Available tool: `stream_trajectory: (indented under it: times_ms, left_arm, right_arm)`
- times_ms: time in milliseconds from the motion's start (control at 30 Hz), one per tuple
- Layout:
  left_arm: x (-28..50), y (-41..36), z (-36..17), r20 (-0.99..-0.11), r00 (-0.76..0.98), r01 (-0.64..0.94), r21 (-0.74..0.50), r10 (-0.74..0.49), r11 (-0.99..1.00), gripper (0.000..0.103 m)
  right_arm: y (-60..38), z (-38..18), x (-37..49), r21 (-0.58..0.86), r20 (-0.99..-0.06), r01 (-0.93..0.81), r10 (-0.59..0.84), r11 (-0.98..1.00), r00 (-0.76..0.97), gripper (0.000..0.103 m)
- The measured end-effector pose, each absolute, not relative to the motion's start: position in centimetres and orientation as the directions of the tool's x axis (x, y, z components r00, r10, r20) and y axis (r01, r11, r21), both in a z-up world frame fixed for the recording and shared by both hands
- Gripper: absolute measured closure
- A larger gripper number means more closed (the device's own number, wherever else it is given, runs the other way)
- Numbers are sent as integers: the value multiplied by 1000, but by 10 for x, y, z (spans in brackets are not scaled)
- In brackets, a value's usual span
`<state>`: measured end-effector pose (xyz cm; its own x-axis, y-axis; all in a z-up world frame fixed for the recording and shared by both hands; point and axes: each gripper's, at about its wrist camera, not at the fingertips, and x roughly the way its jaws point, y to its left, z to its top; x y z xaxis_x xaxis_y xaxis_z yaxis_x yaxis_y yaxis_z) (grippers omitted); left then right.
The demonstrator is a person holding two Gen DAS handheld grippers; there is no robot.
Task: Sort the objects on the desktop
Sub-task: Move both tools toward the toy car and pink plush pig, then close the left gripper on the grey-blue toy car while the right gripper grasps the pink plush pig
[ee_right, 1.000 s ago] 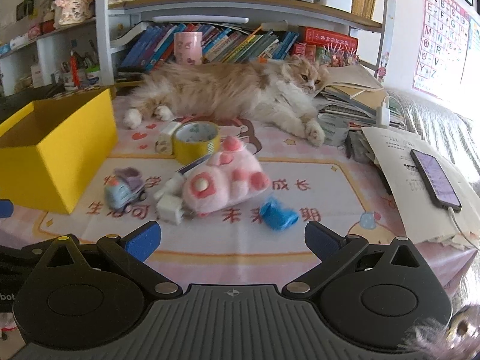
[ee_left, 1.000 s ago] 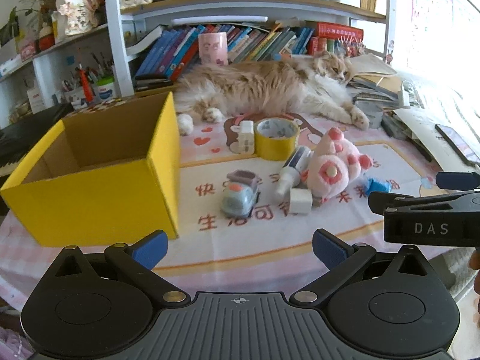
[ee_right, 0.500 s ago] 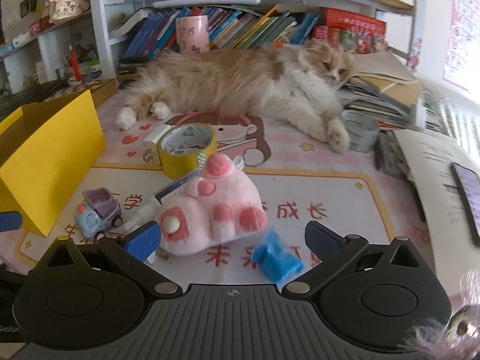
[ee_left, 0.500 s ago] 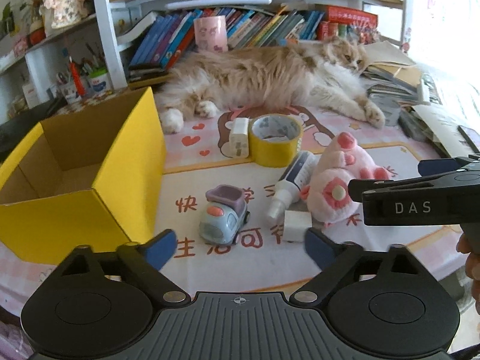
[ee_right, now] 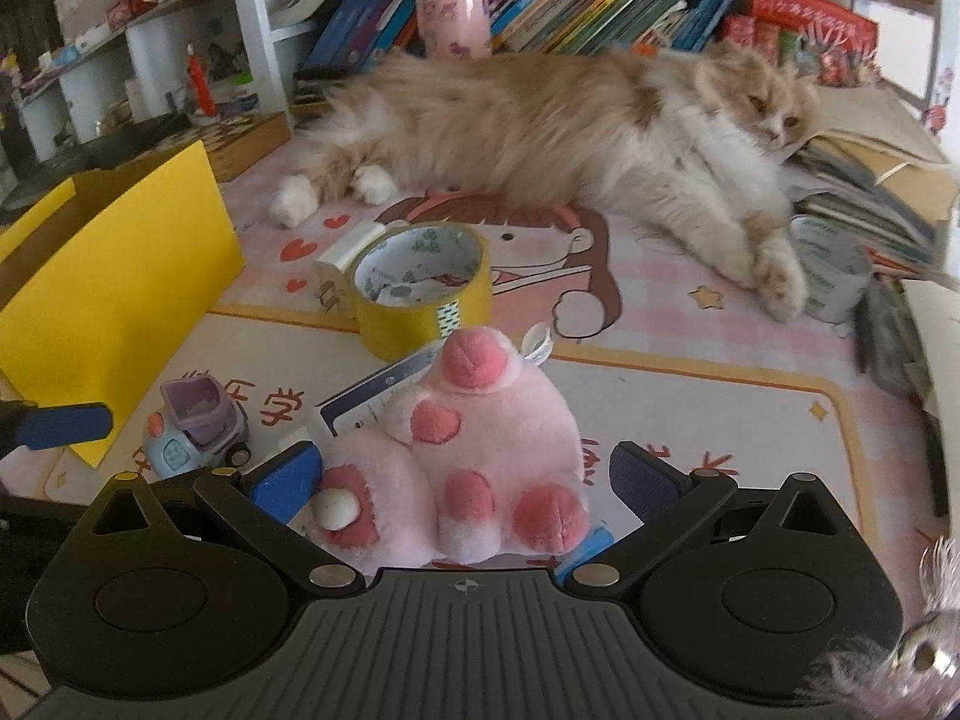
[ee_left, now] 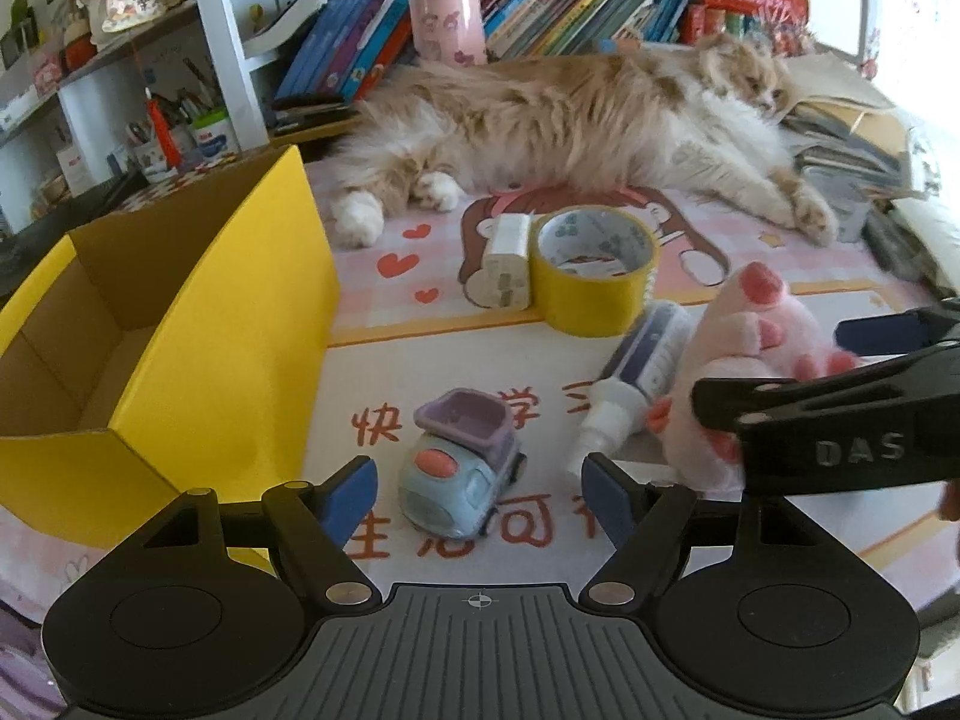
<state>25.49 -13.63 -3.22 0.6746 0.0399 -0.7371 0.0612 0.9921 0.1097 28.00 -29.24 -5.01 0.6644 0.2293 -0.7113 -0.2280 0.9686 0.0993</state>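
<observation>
A small blue and purple toy truck [ee_left: 462, 468] sits on the pink desk mat between the open jaws of my left gripper [ee_left: 480, 495]. It also shows in the right wrist view [ee_right: 195, 435]. A pink plush toy [ee_right: 468, 456] lies between the open jaws of my right gripper [ee_right: 465, 480], which surround it without squeezing. The plush [ee_left: 744, 360] and the right gripper [ee_left: 840, 420] show at the right of the left wrist view. A yellow tape roll [ee_left: 591, 270], a white-capped tube [ee_left: 636, 384] and a small white block [ee_left: 507, 261] lie behind. An open yellow box [ee_left: 168, 324] stands at the left.
A long-haired orange and white cat [ee_left: 576, 126] lies across the back of the desk in front of bookshelves [ee_left: 540, 12]. Stacked books and papers [ee_right: 870, 180] and a grey tape roll [ee_right: 831, 270] are at the right. A blue piece [ee_right: 591, 543] lies under the plush's right edge.
Both grippers have moved forward and down. The toy truck now lies between the left jaws and the plush between the right jaws.
</observation>
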Motion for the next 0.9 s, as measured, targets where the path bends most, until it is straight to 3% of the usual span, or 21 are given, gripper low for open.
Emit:
stream_trajectory:
  times_ms: [500, 733, 900]
  left_arm:
    - [278, -131, -57, -783, 619, 30, 95, 56, 995, 53]
    - [275, -129, -57, -777, 627, 10, 76, 53, 997, 60]
    - [269, -132, -49, -762, 647, 8, 58, 39, 998, 61]
  right_arm:
    - [-295, -58, 295, 169, -730, -284, 314, 944, 607, 0]
    - [-296, -56, 294, 194, -715, -301, 344, 934, 608, 16]
    - [-300, -48, 287, 176, -677, -304, 340, 936, 653, 19]
